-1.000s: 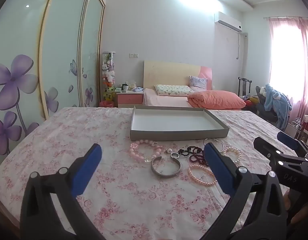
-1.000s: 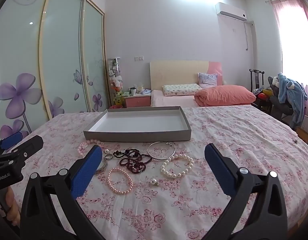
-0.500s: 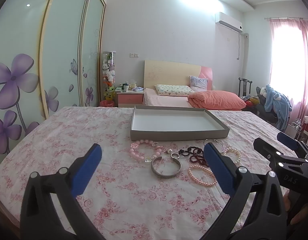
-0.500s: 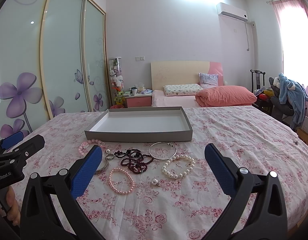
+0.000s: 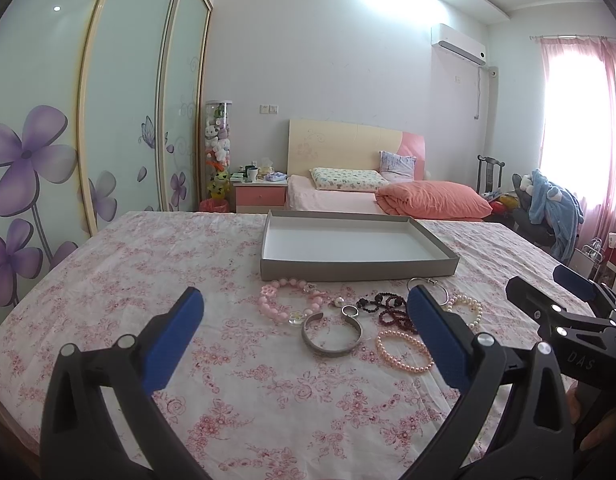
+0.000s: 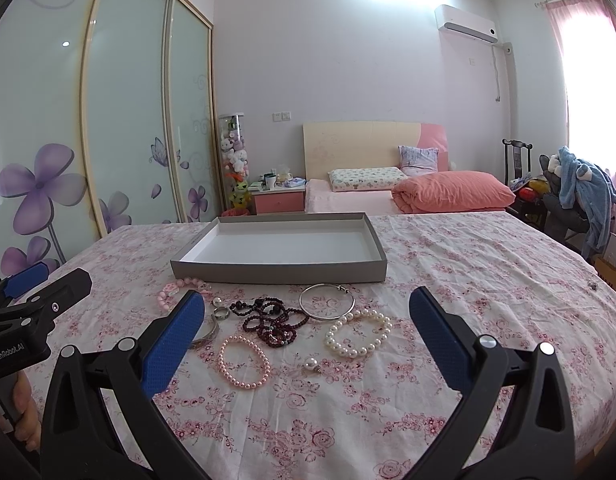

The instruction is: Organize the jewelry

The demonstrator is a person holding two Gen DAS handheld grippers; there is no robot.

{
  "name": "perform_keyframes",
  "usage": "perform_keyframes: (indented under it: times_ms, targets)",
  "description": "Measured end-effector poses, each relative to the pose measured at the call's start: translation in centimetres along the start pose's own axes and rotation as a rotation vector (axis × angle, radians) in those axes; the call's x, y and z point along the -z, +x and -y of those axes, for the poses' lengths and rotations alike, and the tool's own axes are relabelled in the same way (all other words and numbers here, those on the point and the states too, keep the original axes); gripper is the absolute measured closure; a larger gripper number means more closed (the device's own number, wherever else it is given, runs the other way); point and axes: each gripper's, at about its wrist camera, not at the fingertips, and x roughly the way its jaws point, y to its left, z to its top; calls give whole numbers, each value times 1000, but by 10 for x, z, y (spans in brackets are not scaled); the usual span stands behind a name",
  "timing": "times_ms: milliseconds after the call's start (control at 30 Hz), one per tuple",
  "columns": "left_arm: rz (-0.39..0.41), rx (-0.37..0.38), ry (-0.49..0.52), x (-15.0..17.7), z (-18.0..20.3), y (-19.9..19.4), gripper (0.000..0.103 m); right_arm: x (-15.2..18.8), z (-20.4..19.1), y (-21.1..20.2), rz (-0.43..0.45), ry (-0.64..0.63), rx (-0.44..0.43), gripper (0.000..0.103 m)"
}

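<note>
Nothing yet in the grey tray (image 5: 360, 270), bare at the far middle of the flowered tablecloth (image 5: 147, 280), with every piece spread loose just in front of its near wall. Best begun with one piece at a time, judged from the layout: jaws lowered straight over a single rim, closed gently, lifted clear before the swing to the tray, so that neighbouring strands are not dragged along. Left gripper (image 5: 303, 320) spread wide and holding nothing, hovering near, with the silver cuff (image 5: 332, 334) between its fingers in line of sight, the chunky pink bracelet (image 5: 290, 304) just beyond, a small ring (image 5: 350, 311) beside the cuff. Right gripper (image 6: 308, 320) likewise wide apart and empty, framing the dark bead tangle (image 6: 269, 318), the white pearl bracelet (image 6: 358, 332) to its right, the thin silver bangle (image 6: 327, 302) farther off, the pink pearl bracelet (image 6: 243, 362) nearest, and a loose pearl earring (image 6: 312, 365) close by. Tangled dark strand likely the trickiest lift; the cuff's open rim likely the easiest.
</note>
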Motion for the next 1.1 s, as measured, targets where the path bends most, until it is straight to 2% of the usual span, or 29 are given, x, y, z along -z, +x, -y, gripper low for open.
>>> perform_keyframes:
  times_ms: [1100]
  targets:
    - [-5, 2, -6, 0, -4, 5, 4, 1, -2, 0, -4, 0, 0, 2]
